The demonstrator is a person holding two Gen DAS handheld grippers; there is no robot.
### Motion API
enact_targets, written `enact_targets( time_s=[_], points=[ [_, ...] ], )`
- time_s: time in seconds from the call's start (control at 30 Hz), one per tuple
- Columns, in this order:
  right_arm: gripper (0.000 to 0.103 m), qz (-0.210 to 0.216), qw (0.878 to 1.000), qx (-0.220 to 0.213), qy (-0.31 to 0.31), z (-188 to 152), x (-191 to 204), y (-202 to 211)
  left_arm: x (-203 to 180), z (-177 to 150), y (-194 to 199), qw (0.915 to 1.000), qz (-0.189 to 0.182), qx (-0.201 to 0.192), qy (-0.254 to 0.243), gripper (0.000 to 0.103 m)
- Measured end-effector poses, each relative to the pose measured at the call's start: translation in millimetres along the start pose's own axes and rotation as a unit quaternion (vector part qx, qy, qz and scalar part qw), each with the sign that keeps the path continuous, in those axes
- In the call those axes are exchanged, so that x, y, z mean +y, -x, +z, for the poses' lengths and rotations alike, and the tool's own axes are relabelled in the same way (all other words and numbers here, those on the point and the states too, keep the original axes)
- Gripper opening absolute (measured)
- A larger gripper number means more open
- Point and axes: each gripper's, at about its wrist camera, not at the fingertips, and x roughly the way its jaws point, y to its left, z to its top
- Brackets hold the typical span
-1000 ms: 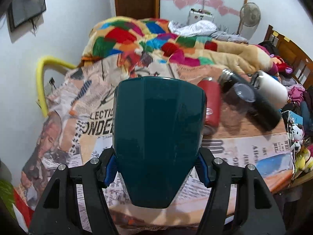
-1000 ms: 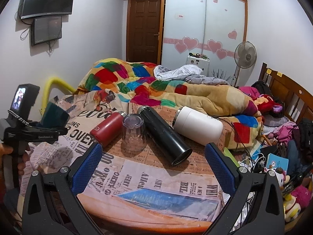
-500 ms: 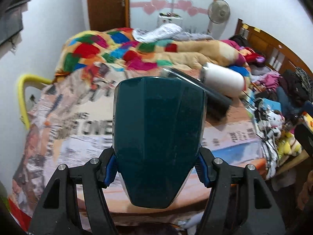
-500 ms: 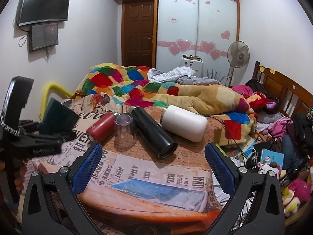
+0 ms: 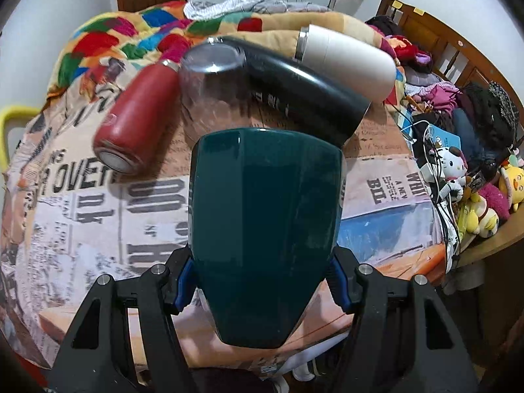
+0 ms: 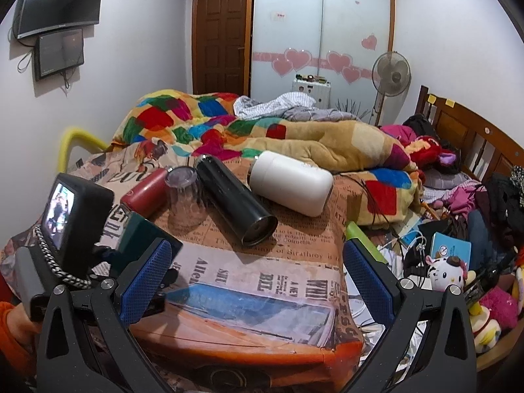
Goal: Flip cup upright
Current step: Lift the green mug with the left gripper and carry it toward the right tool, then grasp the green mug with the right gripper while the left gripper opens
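My left gripper (image 5: 263, 286) is shut on a dark teal cup (image 5: 265, 222), its blue pads pressing both sides near the narrow end; the wide end points away from me, above the newspaper-print cloth. The cup also shows in the right wrist view (image 6: 140, 240), low at the left, behind the left gripper's camera body (image 6: 77, 226). My right gripper (image 6: 257, 281) is open and empty over the table's front edge (image 6: 245, 337). A clear glass (image 6: 185, 196) stands upside down on the table.
A red bottle (image 5: 137, 121), a black flask (image 5: 294, 91) and a white flask (image 5: 347, 59) lie on their sides behind the cup. A colourful quilt (image 6: 262, 131) lies beyond. Cables, a booklet and plush toys (image 6: 448, 271) crowd the right side.
My left gripper has swung the teal cup towards the table middle and tipped downward; the bottles and glass now sit just beyond it. In the right wrist view, the left gripper has come closer.
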Motion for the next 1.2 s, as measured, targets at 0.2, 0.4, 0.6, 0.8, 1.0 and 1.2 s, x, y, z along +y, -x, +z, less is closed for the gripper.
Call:
enact_targets(
  time_s=[0.2,0.4,0.6,0.8,1.0,1.2],
  points=[
    [0.103,0.004,1.000,0.018,0.001,-4.9,-0.9,-9.9,-0.3,2.3,-15.1,0.9999,-0.003,0.013,0.005,0.065],
    [0.103,0.010,1.000,0.027,0.003,-6.3,2.3,-14.7,4.0,0.9,-25.1,0.9994,-0.005,0.031,0.013,0.065],
    [0.103,0.013,0.999,0.030,0.006,-5.4,2.8,-16.0,-4.6,-4.2,-27.2,0.9996,0.013,0.022,-0.010,0.065],
    [0.103,0.012,1.000,0.028,0.005,-4.1,3.2,-14.6,-6.1,-5.4,-17.8,0.9997,0.012,0.014,-0.019,0.065],
    [0.103,0.017,1.000,0.022,0.000,-0.1,2.4,-6.8,-0.3,-5.2,15.7,0.9998,-0.003,-0.014,-0.016,0.065],
    [0.103,0.036,0.999,0.027,-0.006,6.0,6.3,-7.3,22.1,-6.3,65.7,0.9976,0.014,-0.067,0.003,0.065]
  ],
)
